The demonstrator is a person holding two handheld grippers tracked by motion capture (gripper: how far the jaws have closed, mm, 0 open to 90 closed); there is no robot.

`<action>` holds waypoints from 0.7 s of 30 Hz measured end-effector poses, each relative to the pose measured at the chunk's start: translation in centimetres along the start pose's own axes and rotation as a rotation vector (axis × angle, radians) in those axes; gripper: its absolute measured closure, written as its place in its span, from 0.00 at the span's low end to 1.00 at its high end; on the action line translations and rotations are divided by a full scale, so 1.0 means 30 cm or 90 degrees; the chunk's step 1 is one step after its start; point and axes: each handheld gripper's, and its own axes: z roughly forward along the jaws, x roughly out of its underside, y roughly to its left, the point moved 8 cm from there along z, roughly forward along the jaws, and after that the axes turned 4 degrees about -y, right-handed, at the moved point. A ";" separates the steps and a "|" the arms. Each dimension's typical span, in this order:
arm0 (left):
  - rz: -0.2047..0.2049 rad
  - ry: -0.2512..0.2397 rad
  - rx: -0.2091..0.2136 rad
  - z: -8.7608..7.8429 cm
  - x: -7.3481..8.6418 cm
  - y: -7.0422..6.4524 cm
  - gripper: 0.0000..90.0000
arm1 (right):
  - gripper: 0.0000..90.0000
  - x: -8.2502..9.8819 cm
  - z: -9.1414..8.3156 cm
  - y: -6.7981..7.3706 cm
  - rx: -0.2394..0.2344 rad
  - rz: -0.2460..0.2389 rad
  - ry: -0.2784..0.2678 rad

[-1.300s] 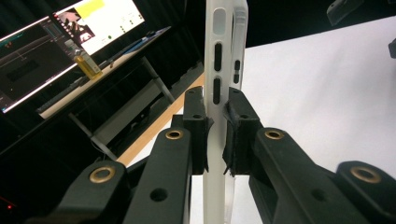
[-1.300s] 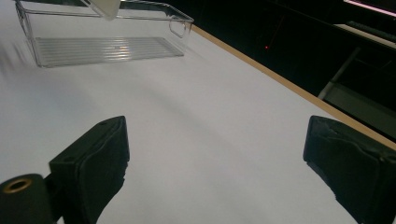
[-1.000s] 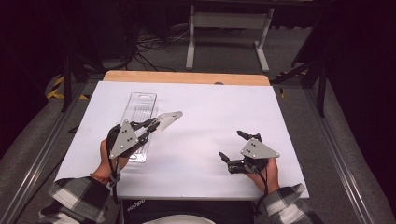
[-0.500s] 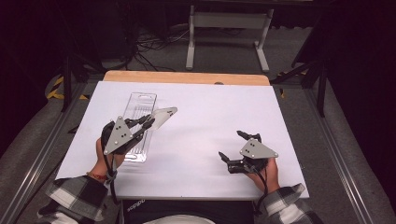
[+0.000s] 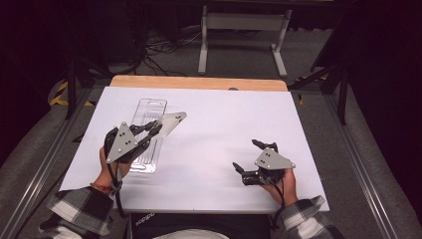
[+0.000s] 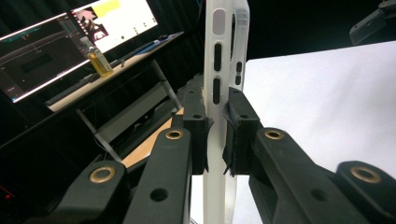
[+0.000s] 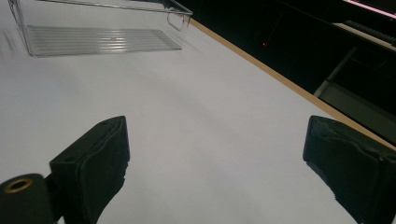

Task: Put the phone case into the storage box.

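Note:
My left gripper [image 5: 149, 130] is shut on a translucent white phone case [image 5: 171, 122], which it holds in the air over the right edge of a clear plastic tray [image 5: 151, 107]. In the left gripper view the case [image 6: 224, 46] stands edge-on, and the gripper [image 6: 217, 126] pinches its lower part between both pads. The right gripper [image 5: 246, 154] rests open on the white table near the front right. Its jaws stand wide apart in the right gripper view [image 7: 215, 158], with bare table between them. The clear tray [image 7: 98, 37] lies farther off in that view.
The white table top [image 5: 224, 124] has a wooden strip [image 5: 199, 82] along its far edge. Metal rails run down both sides. Beyond the table are a stand's legs [image 5: 239, 30] and cables on the dark floor. A desk with lit monitors [image 6: 93, 28] shows in the left gripper view.
The left gripper has shifted slightly to the left with the phone case still in its grip. The right gripper has stayed where it was.

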 end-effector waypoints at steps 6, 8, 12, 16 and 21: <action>-0.008 -0.002 -0.007 -0.008 0.002 0.019 0.91 | 0.10 -0.001 0.000 0.001 -0.004 0.001 -0.001; -0.012 -0.003 -0.006 -0.009 0.003 0.022 0.91 | 0.10 0.000 0.000 0.001 -0.003 -0.001 0.000; -0.014 0.000 -0.009 -0.010 0.008 0.027 0.91 | 0.10 0.003 0.002 0.004 -0.008 -0.001 0.004; -0.016 -0.001 -0.009 -0.011 0.009 0.028 0.91 | 0.10 0.004 0.003 0.005 -0.006 -0.005 0.005; -0.018 -0.001 -0.008 -0.012 0.011 0.033 0.91 | 0.10 0.004 0.003 0.003 -0.005 -0.004 0.005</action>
